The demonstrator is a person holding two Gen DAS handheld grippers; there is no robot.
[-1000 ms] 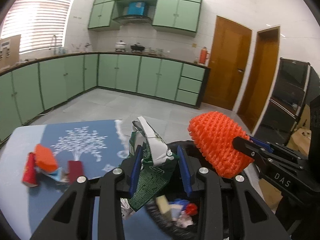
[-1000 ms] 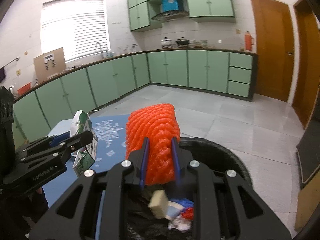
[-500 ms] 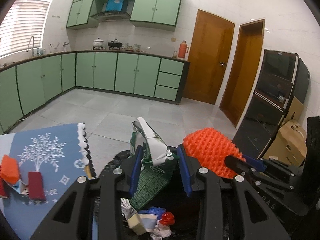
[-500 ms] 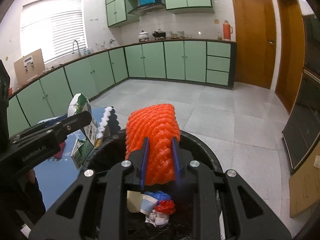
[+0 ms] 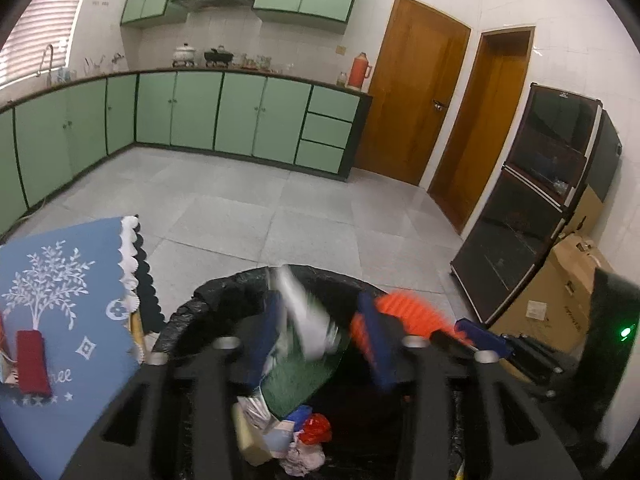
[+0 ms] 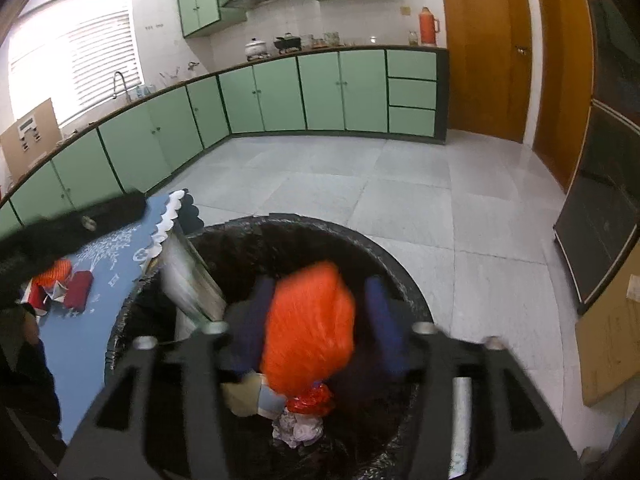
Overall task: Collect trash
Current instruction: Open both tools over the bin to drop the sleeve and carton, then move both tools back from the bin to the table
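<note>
Kitchen w/ green cabinets; blue-clothed counter (image 5: 60, 280) sits just beside black-lined bin (image 6: 392, 264). Both tools are over the bin mouth. Left hand-held gripper (image 5: 316, 340) has jaws spread, green-white carton (image 5: 308, 328) blurred between them, looks let go. Right hand-held gripper (image 6: 316, 320) also wide, orange foam net (image 6: 308, 328) loose between its jaws. Step: dropping. Next, prob. go to the counter for red wrappers (image 5: 32, 360).
</note>
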